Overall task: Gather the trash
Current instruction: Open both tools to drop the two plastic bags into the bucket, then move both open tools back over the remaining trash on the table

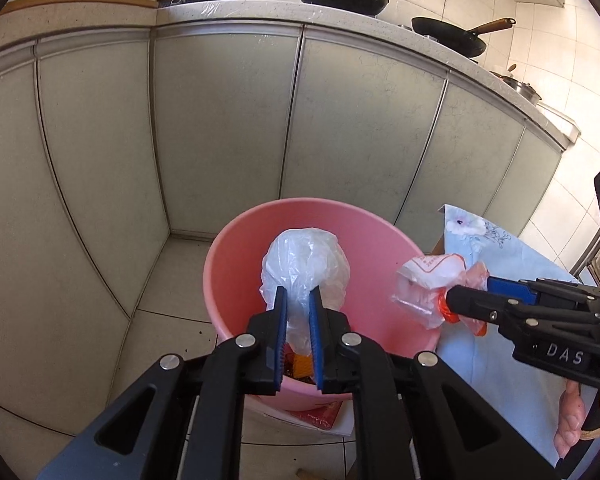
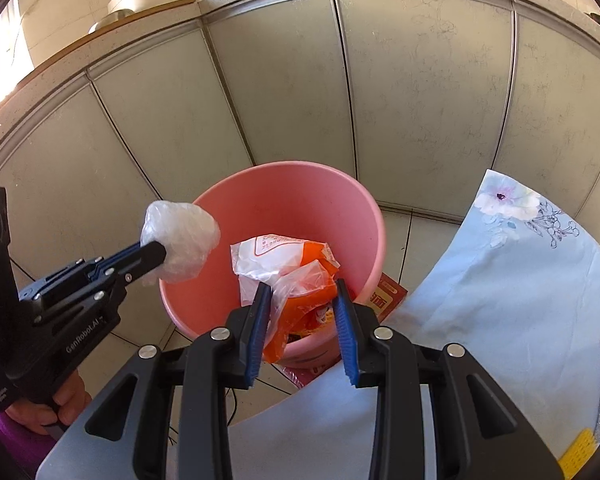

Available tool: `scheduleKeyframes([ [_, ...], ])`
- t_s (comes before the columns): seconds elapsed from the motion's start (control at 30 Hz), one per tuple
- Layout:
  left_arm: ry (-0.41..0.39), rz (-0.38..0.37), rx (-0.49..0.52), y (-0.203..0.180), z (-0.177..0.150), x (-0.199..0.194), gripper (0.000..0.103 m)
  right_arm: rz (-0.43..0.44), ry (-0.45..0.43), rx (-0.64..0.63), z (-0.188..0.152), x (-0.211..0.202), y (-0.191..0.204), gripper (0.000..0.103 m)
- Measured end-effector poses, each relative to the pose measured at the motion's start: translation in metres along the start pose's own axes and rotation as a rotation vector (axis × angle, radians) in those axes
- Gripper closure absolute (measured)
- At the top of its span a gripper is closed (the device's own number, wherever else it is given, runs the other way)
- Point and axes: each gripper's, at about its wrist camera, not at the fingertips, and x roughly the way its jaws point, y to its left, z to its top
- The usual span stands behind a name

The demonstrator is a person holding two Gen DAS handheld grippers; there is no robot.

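Each fisheye view sits just behind its own gripper, looking forward and steeply down along the fingers at the pink bucket [image 1: 240, 264] standing close by on the floor before the cabinet doors [image 1: 220, 120]. The left view sees the right gripper [image 1: 456, 300] entering from its right edge. The right view sees the left gripper [image 2: 156, 256] from its left, and both share the bucket, cabinets and blue floral cloth [image 2: 520, 280].

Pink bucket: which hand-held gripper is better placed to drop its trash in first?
Probably left. The left hand-held gripper holds its clear plastic bag over the pink bucket mouth. The right hand-held gripper holds its orange-and-white wrapper beside the rim in the left wrist view.
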Motion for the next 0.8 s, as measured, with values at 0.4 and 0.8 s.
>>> scheduleKeyframes([
  [0.4, 0.029, 0.001, -0.031, 0.003, -0.004, 0.007, 0.078, 0.017, 0.030, 0.034, 0.000, 0.012, -0.003, 0.068],
  [0.8, 0.023, -0.001, -0.037, 0.000, -0.003, 0.003, 0.073, 0.020, 0.006, 0.029, 0.000, 0.004, -0.003, 0.062],
])
